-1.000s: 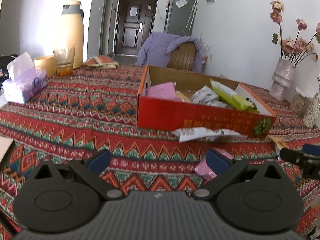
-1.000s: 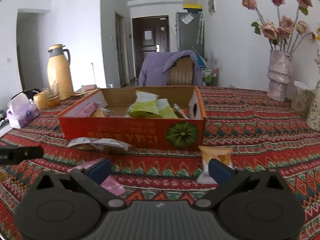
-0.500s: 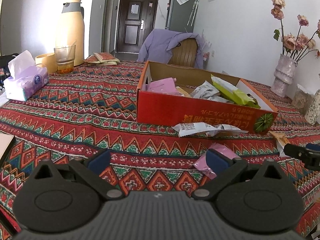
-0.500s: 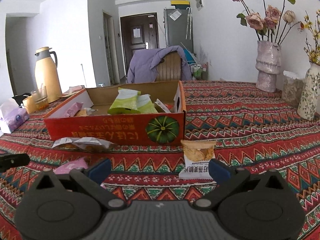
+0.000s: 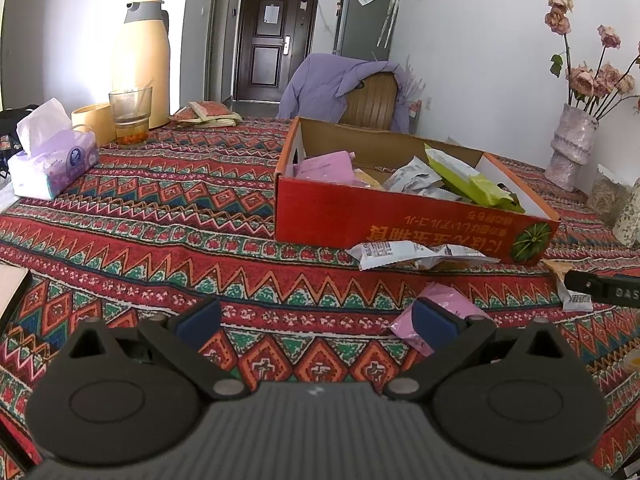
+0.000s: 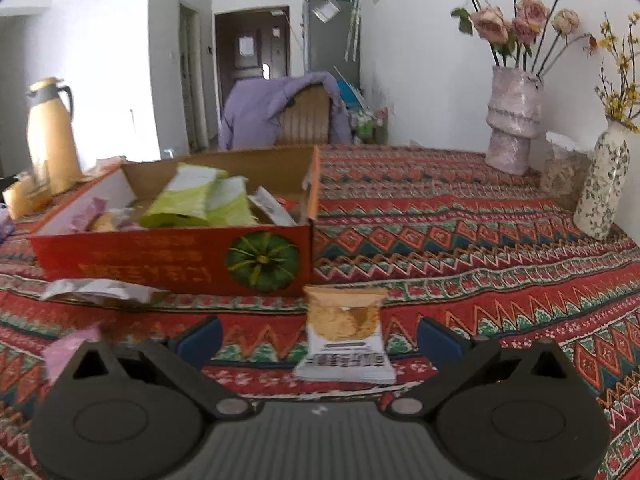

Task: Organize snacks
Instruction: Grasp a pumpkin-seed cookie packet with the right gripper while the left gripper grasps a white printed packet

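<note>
The right wrist view is motion-blurred, so the print on the red box (image 6: 172, 256) cannot be read. A pink packet (image 5: 444, 320) is partly hidden behind the lower-right finger pad.

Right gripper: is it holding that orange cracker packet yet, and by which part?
No. The right gripper is open, the cracker packet lying loose between its fingers.

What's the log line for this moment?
left gripper: open, empty | right gripper: open, over orange snack packet | box: part-filled
</note>
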`<state>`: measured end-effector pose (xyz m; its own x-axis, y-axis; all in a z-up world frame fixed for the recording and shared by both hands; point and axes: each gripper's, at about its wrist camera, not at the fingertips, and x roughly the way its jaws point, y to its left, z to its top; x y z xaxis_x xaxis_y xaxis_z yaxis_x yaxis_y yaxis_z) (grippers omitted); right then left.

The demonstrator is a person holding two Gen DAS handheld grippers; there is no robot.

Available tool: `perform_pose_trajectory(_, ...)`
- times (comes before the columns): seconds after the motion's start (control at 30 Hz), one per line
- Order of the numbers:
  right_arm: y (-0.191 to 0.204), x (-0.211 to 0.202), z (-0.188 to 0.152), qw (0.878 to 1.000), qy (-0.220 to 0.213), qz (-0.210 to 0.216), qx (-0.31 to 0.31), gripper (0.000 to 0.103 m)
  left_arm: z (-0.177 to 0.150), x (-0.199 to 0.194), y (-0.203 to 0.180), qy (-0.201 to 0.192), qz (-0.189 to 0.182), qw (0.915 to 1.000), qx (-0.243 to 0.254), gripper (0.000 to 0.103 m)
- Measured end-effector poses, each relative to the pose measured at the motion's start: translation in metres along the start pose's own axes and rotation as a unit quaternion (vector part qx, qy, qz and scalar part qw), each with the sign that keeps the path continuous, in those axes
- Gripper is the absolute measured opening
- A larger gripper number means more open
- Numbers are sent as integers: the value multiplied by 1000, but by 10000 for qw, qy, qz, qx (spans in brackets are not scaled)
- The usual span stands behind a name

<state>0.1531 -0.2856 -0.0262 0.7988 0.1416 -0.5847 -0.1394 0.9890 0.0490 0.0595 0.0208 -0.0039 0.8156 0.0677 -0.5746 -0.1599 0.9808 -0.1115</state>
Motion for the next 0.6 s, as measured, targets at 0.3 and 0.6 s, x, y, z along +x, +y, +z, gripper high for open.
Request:
perform_pose_trajectory(0.3,-11,40,4,9985,480,-260,64,103,0,3,2,64,23,10000,-22,103)
perform_pose_trajectory(0.6,-8,47,-2,9984,517,-199,106,81,-1,6,4,104,6,9999,-58,103)
